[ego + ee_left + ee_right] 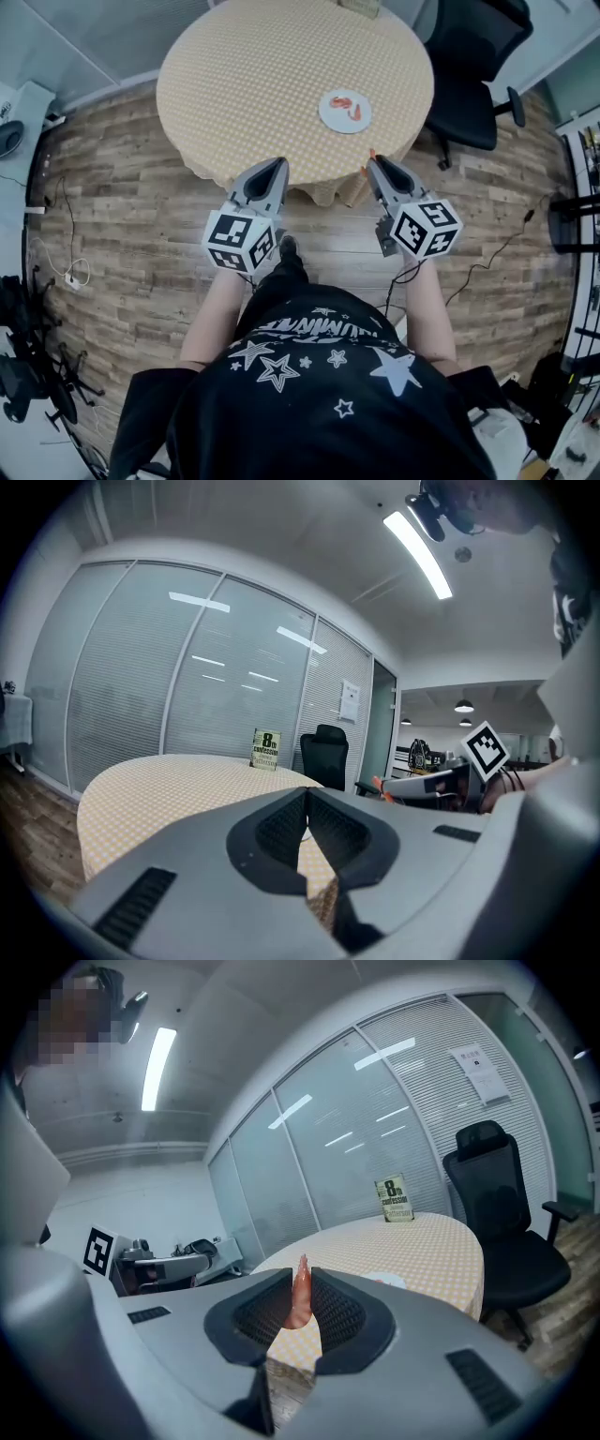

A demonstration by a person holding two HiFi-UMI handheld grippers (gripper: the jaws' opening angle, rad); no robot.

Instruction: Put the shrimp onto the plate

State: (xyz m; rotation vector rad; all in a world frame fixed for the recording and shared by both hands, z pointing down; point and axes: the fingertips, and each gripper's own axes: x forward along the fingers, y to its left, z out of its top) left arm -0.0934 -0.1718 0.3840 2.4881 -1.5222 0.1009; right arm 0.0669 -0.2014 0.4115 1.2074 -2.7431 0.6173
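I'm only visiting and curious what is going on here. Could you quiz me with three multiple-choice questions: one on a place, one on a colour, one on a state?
1. Where is the white plate? A on the floor; B on the round table; C on a chair.
2. What colour is the shrimp? A orange-pink; B green; C black.
3. How are the right gripper's jaws? A wide apart; B shut on a spoon; C shut on the shrimp.
Answers: B, the head view shows it there; A, the right gripper view shows that colour; C, the shrimp stands pinched between them.
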